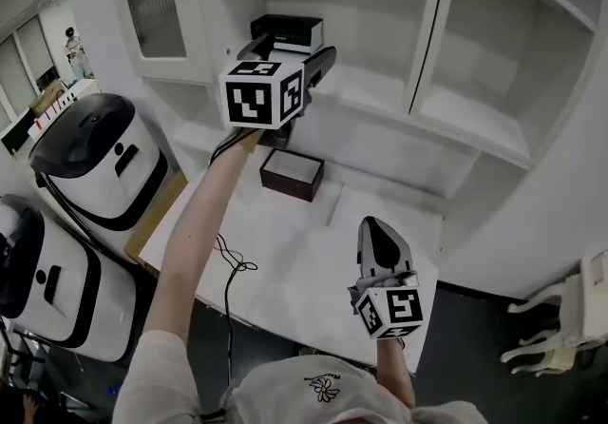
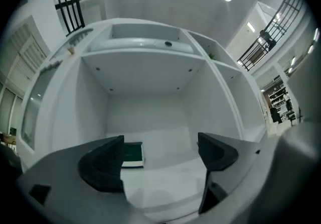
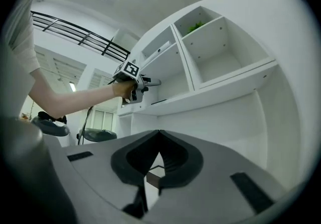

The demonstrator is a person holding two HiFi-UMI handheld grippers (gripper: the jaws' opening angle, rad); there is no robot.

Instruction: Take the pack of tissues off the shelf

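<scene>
While the left gripper (image 2: 160, 155) aims into the shelf compartment (image 2: 150, 112), jaws wide apart with nothing between them
pack of tissues (image 2: 132, 153) lies flat on its floor, just past the left jaw; right gripper (image 3: 158, 137) sits low, jaws together, holding nothing

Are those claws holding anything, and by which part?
Nothing. The left gripper is open, short of the pack of tissues; the right gripper is shut and empty.
</scene>
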